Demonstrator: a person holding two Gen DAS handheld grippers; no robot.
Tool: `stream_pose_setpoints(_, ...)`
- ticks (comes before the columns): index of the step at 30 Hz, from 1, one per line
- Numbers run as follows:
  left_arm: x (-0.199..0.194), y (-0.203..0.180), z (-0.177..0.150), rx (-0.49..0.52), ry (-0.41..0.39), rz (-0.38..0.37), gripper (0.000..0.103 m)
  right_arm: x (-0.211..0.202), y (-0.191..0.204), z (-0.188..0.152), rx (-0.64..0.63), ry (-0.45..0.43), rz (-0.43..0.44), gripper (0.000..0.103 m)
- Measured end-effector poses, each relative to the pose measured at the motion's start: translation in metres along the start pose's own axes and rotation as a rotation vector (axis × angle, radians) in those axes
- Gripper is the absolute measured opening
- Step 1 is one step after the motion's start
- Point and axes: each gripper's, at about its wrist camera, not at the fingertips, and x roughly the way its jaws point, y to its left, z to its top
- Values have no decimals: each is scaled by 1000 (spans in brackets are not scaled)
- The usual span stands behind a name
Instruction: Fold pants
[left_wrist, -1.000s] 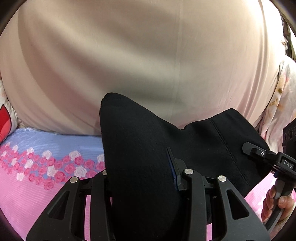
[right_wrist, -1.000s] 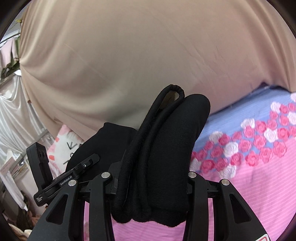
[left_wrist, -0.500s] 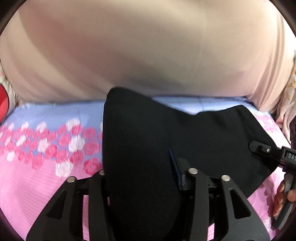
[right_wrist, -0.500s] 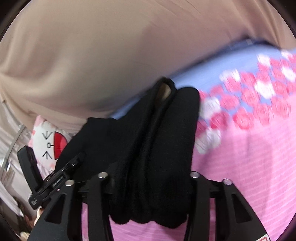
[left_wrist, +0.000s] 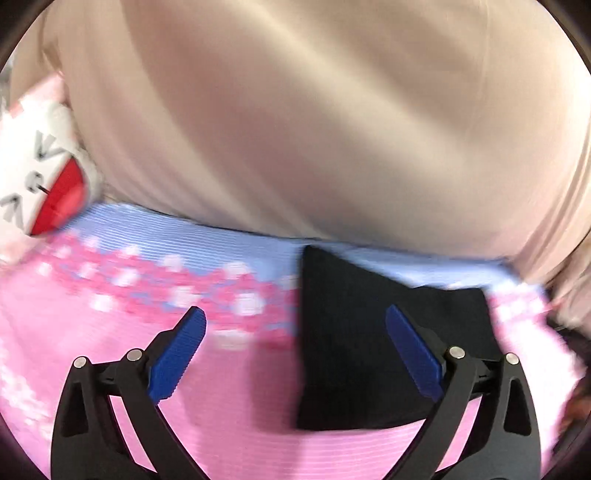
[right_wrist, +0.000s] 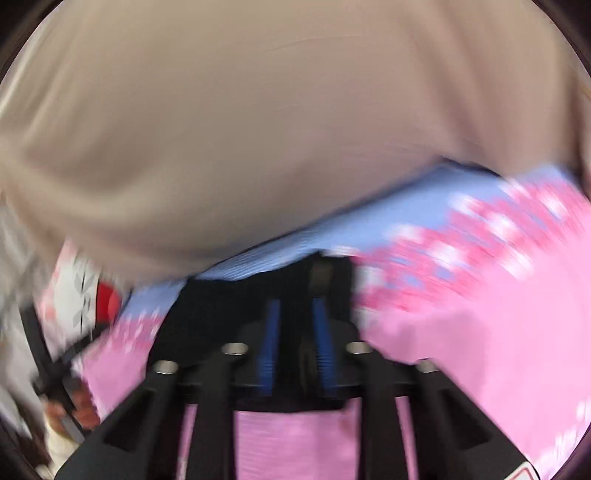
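Two grippers over folded black fabric pants (left_wrist: 354, 343) lying flat on pink rose-printed bedspread (left_wrist: 236, 398). Left gripper (left_wrist: 295, 347) just sprung wide, nothing between pads, pants under right-hand blue pad. Right gripper (right_wrist: 295, 314) just closed, pads nearly together above pants; pinch blurred, unclear.

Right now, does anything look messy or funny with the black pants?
Nothing stands out. The black pants lie folded and flat on the pink flowered sheet, edges fairly straight. The left gripper is wide open, holding nothing. The right-wrist picture is too blurry to check the far edge.
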Motion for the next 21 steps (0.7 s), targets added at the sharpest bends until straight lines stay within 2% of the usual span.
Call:
stream_pose_setpoints(1, 7, -9, 1, -16, 20, -48, 98, 19, 21, 4, -69, 44, 16, 8)
stream_pose_setpoints(3, 28, -27, -3, -16, 71, -70, 98, 65, 47, 3, -144, 124, 19, 3)
stream_pose_setpoints(5, 56, -43, -11, 29, 115, -7, 98, 98, 49, 1, -175, 165, -13, 3)
stream_pose_setpoints(7, 85, -53, -24, 104, 136, 102, 98, 141, 22, -2, -188, 195, -149, 0)
stream_pose_setpoints(8, 101, -58, -33, 154, 153, 163, 98, 146, 11, -2, -152, 179, -95, 0)
stream_pose_setpoints(9, 112, -56, -39, 176, 181, 206, 98, 145, -16, 1, -26, 156, 34, 0)
stream_pose_setpoints(10, 121, -54, -46, 185, 210, 225, 98, 144, -29, 3, 71, 176, 97, 0)
stream_pose_setpoints(12, 119, -40, -48, 121, 187, 191, 98, 131, -29, 4, 90, 196, 99, 0)
stream_pose_setpoints(13, 116, -36, -47, 104, 194, 182, 98, 121, -24, 4, 64, 188, 73, 10)
stream_pose_setpoints(15, 119, -29, -47, 75, 212, 151, 98, 93, -18, 0, 31, 159, 50, 13)
stream_pose_setpoints(17, 118, -25, -47, 57, 216, 137, 98, 76, -18, -4, 26, 170, 62, 13)
stream_pose_setpoints(18, 117, -24, -48, 50, 222, 132, 98, 66, -19, -10, 25, 180, 64, 17)
stream_pose_setpoints(19, 116, -26, -48, 48, 225, 130, 98, 61, -20, -15, 25, 191, 61, 30)
stream_pose_setpoints(21, 113, -29, -48, 47, 224, 134, 98, 61, -27, -25, 36, 212, 23, 46)
